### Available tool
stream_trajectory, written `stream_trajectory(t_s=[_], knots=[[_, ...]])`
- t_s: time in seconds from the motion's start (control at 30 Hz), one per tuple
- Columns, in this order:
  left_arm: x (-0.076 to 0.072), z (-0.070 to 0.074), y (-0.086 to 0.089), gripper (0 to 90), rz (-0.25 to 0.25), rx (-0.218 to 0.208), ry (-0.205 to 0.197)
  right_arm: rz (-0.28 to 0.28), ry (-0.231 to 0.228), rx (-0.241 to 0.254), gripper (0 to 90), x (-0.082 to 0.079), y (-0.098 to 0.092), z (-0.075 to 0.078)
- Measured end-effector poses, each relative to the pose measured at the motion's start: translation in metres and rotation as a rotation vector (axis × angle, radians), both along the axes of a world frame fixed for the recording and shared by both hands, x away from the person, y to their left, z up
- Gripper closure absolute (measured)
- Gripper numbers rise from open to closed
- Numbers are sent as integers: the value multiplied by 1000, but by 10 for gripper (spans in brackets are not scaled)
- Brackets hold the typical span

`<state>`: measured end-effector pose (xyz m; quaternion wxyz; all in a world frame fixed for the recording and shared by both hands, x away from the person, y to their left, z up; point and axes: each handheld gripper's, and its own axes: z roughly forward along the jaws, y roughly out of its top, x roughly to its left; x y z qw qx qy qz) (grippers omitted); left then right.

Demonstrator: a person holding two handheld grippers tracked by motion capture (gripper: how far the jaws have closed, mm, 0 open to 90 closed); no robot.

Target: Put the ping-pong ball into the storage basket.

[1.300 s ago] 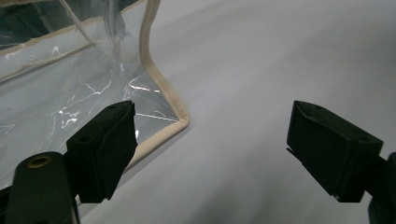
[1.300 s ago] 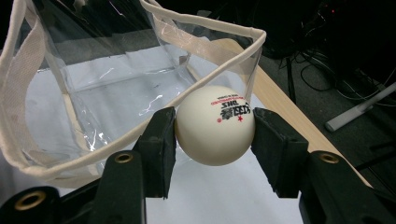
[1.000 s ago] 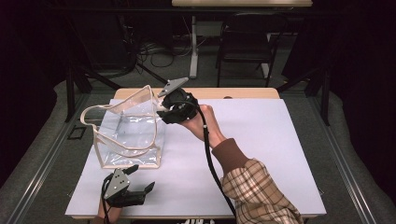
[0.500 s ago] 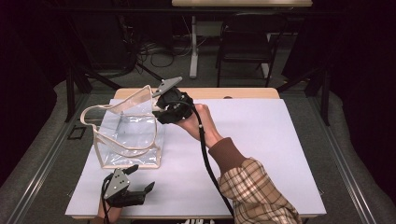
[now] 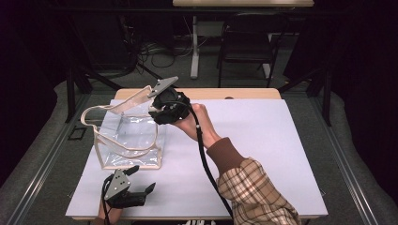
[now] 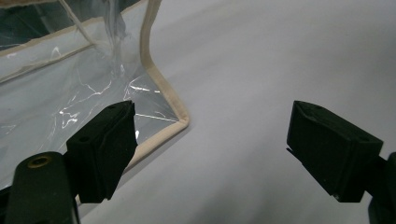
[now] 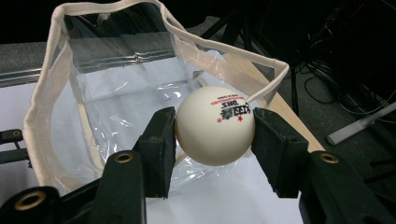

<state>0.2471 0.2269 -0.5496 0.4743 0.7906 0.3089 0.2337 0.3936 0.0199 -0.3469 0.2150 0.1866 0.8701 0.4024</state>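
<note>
Here, a white table-tennis ball (image 7: 215,125) with black and red printing is pinched between the two black jaws of the right gripper (image 7: 214,135), each jaw pressed against one side of it. In the right gripper view the ball is held up just at the open mouth of a clear plastic bag (image 7: 116,102) edged with cream fabric trim; whether it is past the rim cannot be told. In the high view the right gripper (image 5: 165,108) is seen at the far right corner of the bag (image 5: 129,136), raised above the table, with the grey plate on top tilted and the cable trailing back along the forearm. The hand (image 5: 195,123) behind it is followed by a brown cuff and a plaid sleeve (image 5: 256,192).

The bag is stood upright on the left part of a pale lilac table top (image 5: 263,140), its mouth open and its loop handles raised.

The left gripper (image 5: 141,180) is held low near the front edge of the table, just in front of the bag. In the left gripper view its jaws are spread wide with nothing between them, and the bag's near bottom corner (image 6: 180,122) is seen just beyond the left-hand jaw; contact cannot be told.

A dark chair (image 5: 248,42) is seen on the floor beyond the table.
</note>
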Motion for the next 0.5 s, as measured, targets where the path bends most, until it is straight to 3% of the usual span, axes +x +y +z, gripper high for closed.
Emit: stream_trajectory(t_s=[0.5], knots=[[0, 0, 0, 161, 0, -1, 1, 17, 0, -15, 504, -2, 10, 3]])
